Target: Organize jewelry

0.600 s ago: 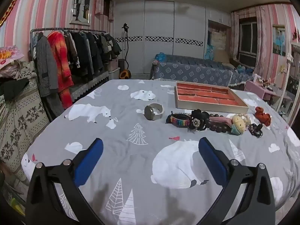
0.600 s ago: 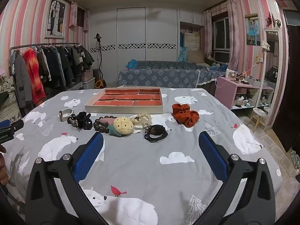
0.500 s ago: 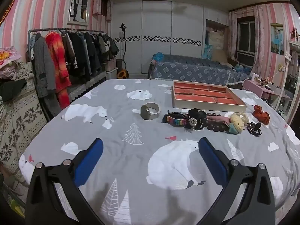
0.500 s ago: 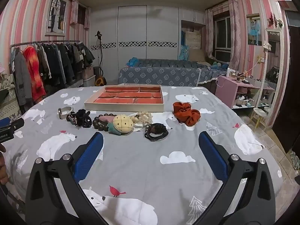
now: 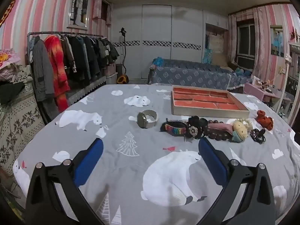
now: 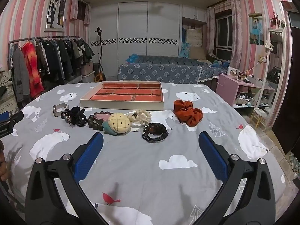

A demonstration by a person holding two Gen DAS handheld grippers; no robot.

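Observation:
A jewelry tray [image 5: 209, 110] [image 6: 121, 105] with orange compartments lies on the grey bear-print cloth. In front of it runs a row of items: a grey watch [image 5: 147, 119] [image 6: 59, 109], a rainbow band [image 5: 174, 128], a black hair clip [image 5: 196, 127] [image 6: 76, 114], dark beads [image 6: 94, 121], a yellow plush piece [image 6: 119, 123], a cream scrunchie [image 6: 140, 116], a black bracelet [image 6: 154, 132] and an orange scrunchie [image 6: 187, 113]. My left gripper [image 5: 150, 150] is open and empty, short of the row. My right gripper [image 6: 151, 144] is open and empty just before the black bracelet.
A clothes rack [image 5: 65, 63] stands at the left. A blue-covered bed [image 6: 165, 71] lies behind the table. A pink shelf [image 6: 243, 90] and a stool [image 6: 259, 113] stand at the right. The other gripper [image 6: 8, 122] shows at the right wrist view's left edge.
Both views have shifted slightly and the row of items sits a little closer. Both grippers stay open and empty.

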